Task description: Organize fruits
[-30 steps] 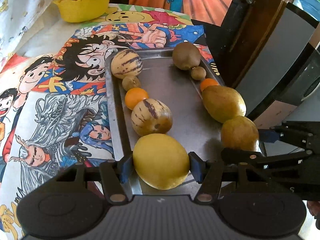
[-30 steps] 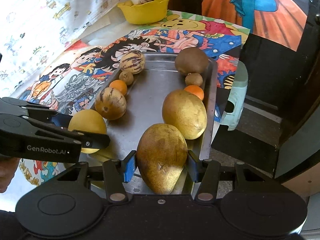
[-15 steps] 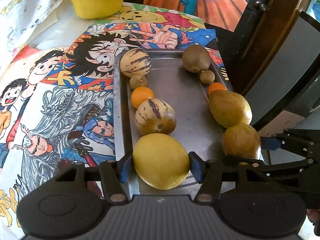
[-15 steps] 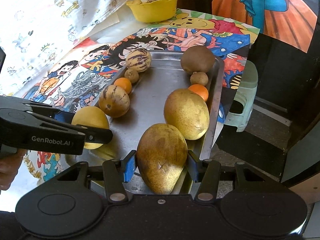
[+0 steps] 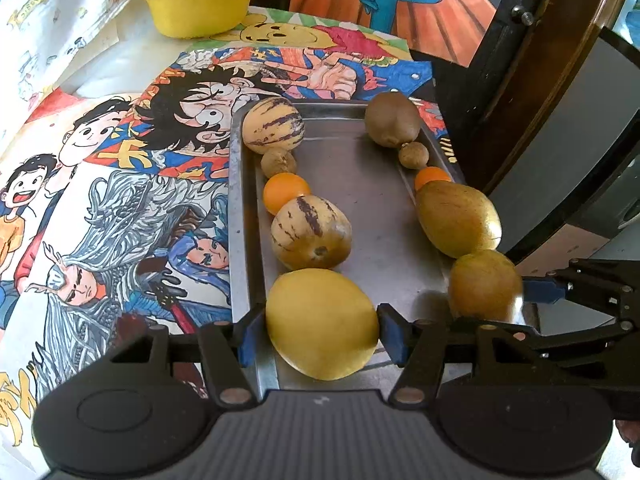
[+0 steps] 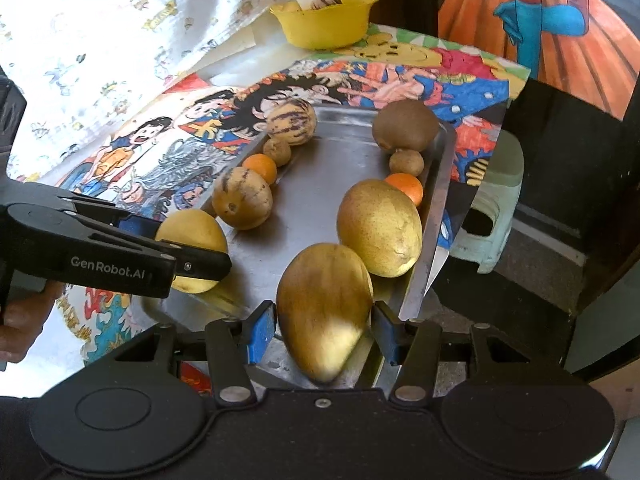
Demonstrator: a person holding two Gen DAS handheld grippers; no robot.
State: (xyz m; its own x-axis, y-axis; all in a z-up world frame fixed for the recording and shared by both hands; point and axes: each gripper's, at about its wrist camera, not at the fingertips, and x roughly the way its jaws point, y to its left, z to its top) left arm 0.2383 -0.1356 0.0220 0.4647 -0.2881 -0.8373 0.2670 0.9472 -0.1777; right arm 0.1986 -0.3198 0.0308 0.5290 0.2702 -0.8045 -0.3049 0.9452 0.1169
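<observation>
Steel tray [image 5: 240,240] held two fruit rows. Left gripper [image 5: 322,330] pinched yellow mango [image 5: 320,320] at near end of left row; right gripper [image 6: 324,326] pinched brown mango [image 6: 324,304] at near end of right row. Best: set down level, release slowly, avoid nudging striped melon [image 5: 310,236].

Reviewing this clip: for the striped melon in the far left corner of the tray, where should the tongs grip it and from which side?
Grip the striped melon across its widest middle, coming from above. It sits against the metal tray's corner rim with a small brown fruit touching its near side, so a level approach looks blocked. Its rounded body would likely slip from a grip off the middle.
</observation>
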